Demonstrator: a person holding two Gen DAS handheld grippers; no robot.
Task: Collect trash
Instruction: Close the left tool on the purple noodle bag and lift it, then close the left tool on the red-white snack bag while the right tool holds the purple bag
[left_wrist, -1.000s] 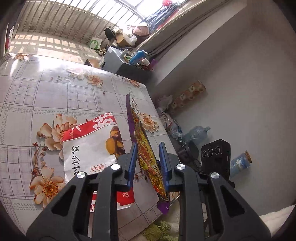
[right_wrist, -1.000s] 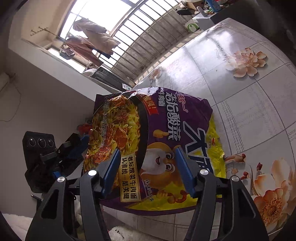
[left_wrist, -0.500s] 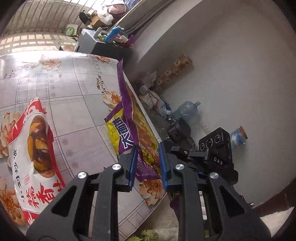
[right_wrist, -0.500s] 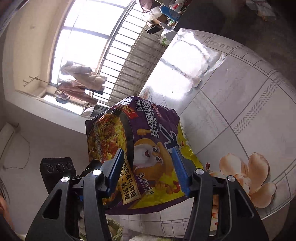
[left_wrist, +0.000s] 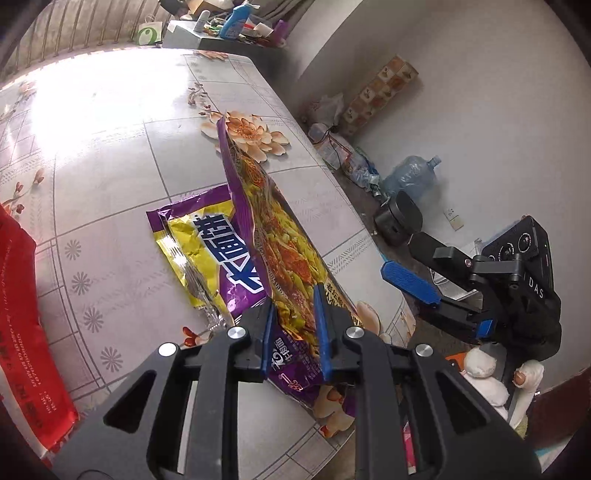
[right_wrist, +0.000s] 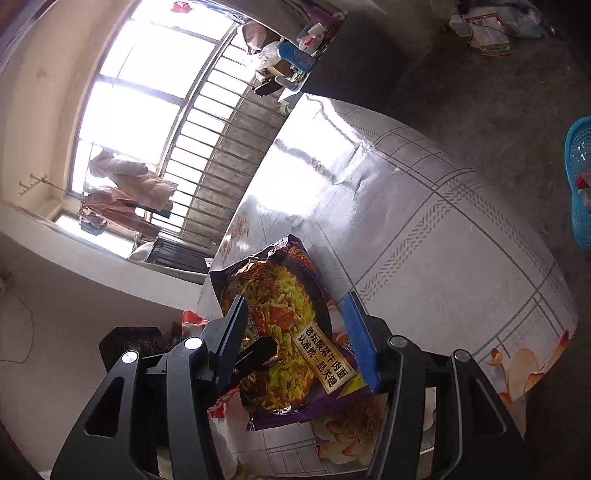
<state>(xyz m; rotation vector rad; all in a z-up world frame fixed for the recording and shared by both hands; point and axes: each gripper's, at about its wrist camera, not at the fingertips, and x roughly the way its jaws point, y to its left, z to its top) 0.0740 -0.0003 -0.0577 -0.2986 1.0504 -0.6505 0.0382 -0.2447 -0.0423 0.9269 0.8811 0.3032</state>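
The left tool (left_wrist: 293, 332) is closing on the lower edge of the purple noodle wrapper (left_wrist: 273, 236), which is standing up on edge near the worktop (left_wrist: 110, 155) rim, its other half lying flat. A second ago the wrapper was sitting further in, beside the red snack bag (left_wrist: 26, 332); now it is being dragged toward the near edge, so removal is under way. The right tool (right_wrist: 295, 332) is standing half open around the wrapper's printed face without pressing it. The blue basket (right_wrist: 580, 192) on the floor is probably where it is heading
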